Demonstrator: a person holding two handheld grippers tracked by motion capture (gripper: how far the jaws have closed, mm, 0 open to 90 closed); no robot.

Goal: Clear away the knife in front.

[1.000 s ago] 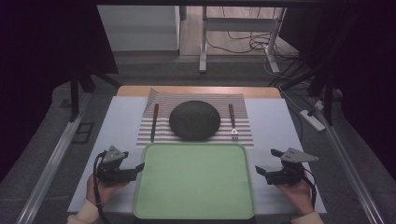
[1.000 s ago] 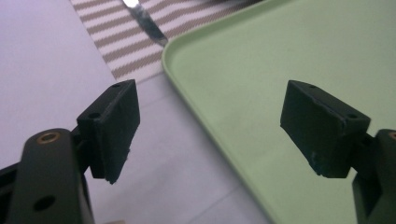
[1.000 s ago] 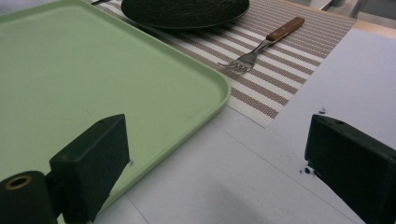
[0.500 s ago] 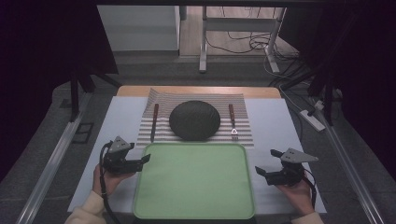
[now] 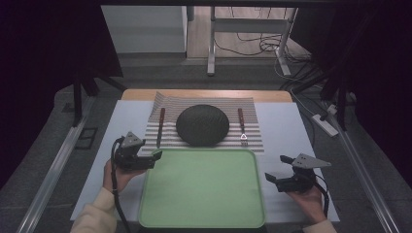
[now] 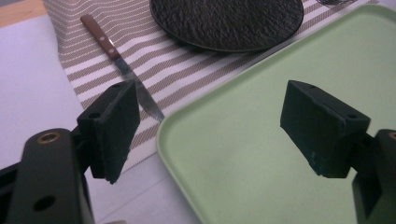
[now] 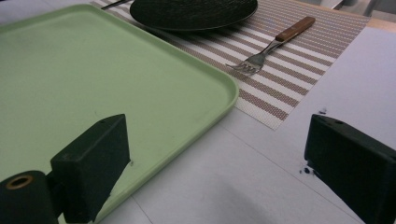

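- We are working around the green tray, which is lying flat at the near edge of the table, its far rim just overlapping or touching the striped placemat; every other place here is given from that tray.
- We are bringing the left gripper to the tray's far left corner, jaws spread wide and holding nothing; in the left gripper view one jaw is hanging outside the rim and the other over the tray floor.
- We are keeping the right gripper just beside the tray's right edge, likewise wide open and empty.
- We are judging the tray to be stiff, light, smooth plastic, so likely slippery; the raised rim is the place to pinch, one jaw outside and one inside, ideally at opposite sides to stop it tipping.
- Beyond the tray's far rim a dark plate is sitting on the placemat, a knife to its left and a fork to its right.
- The table is carrying a pale sheet under the tray; behind it a dim room is showing floor cables and desk legs.
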